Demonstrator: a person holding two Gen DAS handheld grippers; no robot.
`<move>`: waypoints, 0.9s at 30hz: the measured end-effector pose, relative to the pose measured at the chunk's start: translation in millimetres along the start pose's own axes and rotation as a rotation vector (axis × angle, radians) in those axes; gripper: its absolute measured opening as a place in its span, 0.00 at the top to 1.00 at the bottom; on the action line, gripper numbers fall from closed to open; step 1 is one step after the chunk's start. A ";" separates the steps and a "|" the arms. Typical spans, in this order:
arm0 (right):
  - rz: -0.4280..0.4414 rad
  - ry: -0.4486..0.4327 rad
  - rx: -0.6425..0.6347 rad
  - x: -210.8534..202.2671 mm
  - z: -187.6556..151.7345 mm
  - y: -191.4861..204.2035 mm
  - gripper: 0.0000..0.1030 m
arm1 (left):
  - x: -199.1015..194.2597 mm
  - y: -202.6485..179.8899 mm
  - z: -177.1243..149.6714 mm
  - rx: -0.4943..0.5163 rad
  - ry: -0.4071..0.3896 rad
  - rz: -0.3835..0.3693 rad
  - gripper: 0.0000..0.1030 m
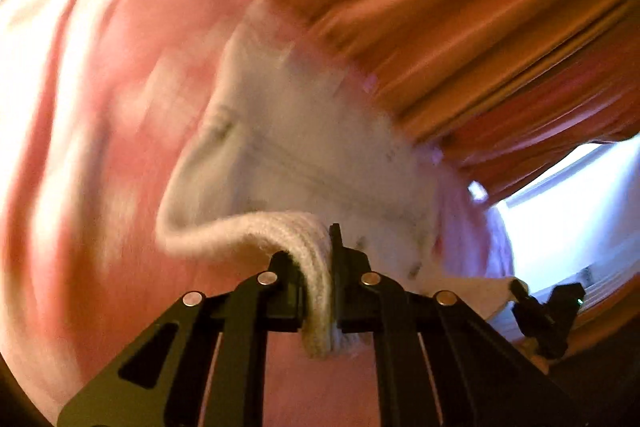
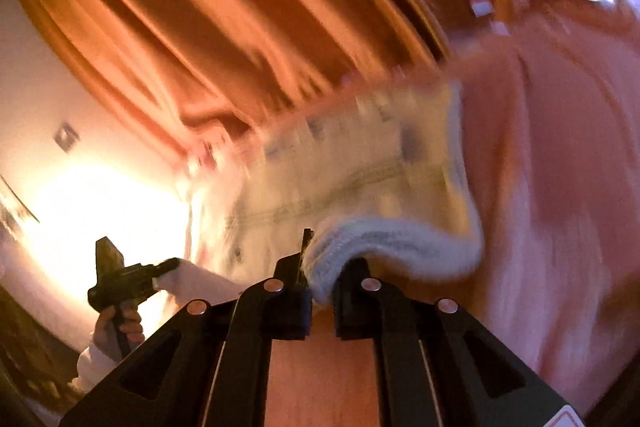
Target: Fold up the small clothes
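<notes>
A: What surrounds the white garment (image 1: pixel 304 147)?
B: Pink bedding (image 1: pixel 100 147) beneath, orange curtains (image 1: pixel 480 27) behind.
A: The grippers?
B: Left gripper (image 1: pixel 320 267) and right gripper (image 2: pixel 322 275) tilt downward; each one's fingers pinch the garment's ribbed edge, lifting it.

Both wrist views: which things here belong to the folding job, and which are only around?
Job:
- white ribbed-hem small garment
- left claw, shut on its hem
- right claw, shut on its hem

Around:
- pink bed cover
- orange pleated curtain
</notes>
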State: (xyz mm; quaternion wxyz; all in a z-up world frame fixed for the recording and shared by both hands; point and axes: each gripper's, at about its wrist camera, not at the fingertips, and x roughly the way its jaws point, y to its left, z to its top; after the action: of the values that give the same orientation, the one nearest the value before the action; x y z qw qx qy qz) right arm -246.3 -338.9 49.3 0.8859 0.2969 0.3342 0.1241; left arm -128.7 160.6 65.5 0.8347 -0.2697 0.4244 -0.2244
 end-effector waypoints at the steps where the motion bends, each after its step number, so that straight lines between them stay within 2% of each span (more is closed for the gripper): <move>1: 0.007 -0.043 -0.008 9.5 26.9 -2.0 0.94 | 3.8 -10.5 23.6 0.034 -0.042 -0.002 0.92; 3: 0.016 -0.079 0.002 35.1 67.7 -11.7 0.94 | 16.2 -22.5 61.8 0.091 -0.098 0.027 0.92; 4: 0.011 -0.098 0.037 56.2 93.1 -25.1 0.94 | 34.4 -26.4 84.7 0.111 -0.107 0.042 0.91; 6: 0.007 -0.070 0.083 100.4 123.6 -47.4 0.93 | 77.7 -25.3 116.1 0.110 -0.097 0.102 0.90; 7: -0.037 -0.074 0.125 133.6 137.9 -67.4 0.89 | 106.7 -17.4 129.8 0.101 -0.071 0.132 0.88; 8: -0.064 -0.074 0.151 154.3 143.4 -82.2 0.79 | 130.2 -8.7 138.8 0.083 -0.051 0.158 0.86; 9: -0.104 -0.056 0.164 171.8 146.7 -92.4 0.73 | 155.4 -0.7 143.1 0.065 -0.027 0.186 0.83; 10: -0.206 -0.029 0.176 193.1 149.3 -105.1 0.70 | 182.7 14.3 144.7 0.038 0.002 0.248 0.77; 11: -0.273 -0.018 0.185 204.5 148.5 -113.2 0.70 | 195.2 25.1 143.6 0.019 0.006 0.297 0.75; 12: -0.268 -0.030 0.191 205.4 144.9 -115.7 0.70 | 199.2 30.6 143.8 0.017 0.000 0.314 0.75; 13: -0.241 -0.044 0.190 202.7 142.4 -113.9 0.70 | 197.5 33.9 138.2 0.030 -0.014 0.293 0.69; 14: -0.215 -0.056 0.168 196.8 137.0 -108.8 0.64 | 196.9 36.9 138.7 0.049 -0.023 0.277 0.56; 15: -0.213 -0.059 0.133 191.7 132.0 -103.7 0.58 | 189.8 35.0 134.9 0.079 -0.044 0.268 0.50; 16: -0.244 -0.061 0.056 187.7 125.3 -93.7 0.47 | 181.6 30.5 129.9 0.121 -0.080 0.264 0.37; 17: -0.275 -0.053 -0.018 186.9 120.8 -85.6 0.43 | 177.8 25.6 126.9 0.167 -0.105 0.270 0.29; 19: -0.327 -0.006 -0.131 195.7 118.0 -76.4 0.43 | 184.0 18.4 128.1 0.217 -0.095 0.289 0.27; 21: -0.377 0.037 -0.187 212.3 120.0 -76.9 0.42 | 201.7 17.4 135.1 0.229 -0.038 0.308 0.27; 23: -0.425 0.076 -0.186 235.3 127.1 -85.9 0.40 | 226.0 23.0 141.6 0.215 0.011 0.342 0.27; 25: -0.433 0.112 -0.149 256.1 132.8 -98.0 0.40 | 244.6 29.4 145.3 0.187 0.047 0.358 0.29; 26: -0.433 0.142 -0.129 266.1 133.6 -102.5 0.46 | 252.3 33.0 146.1 0.172 0.065 0.371 0.39; 27: -0.425 0.163 -0.123 272.7 133.6 -103.7 0.57 | 256.1 33.2 145.6 0.175 0.071 0.379 0.47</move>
State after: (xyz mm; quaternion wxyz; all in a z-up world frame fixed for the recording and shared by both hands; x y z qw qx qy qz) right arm 48.3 -366.3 -75.0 0.8786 0.1545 0.4515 -0.0216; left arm 134.9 68.9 -34.3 0.8667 -0.1034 0.4757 -0.1086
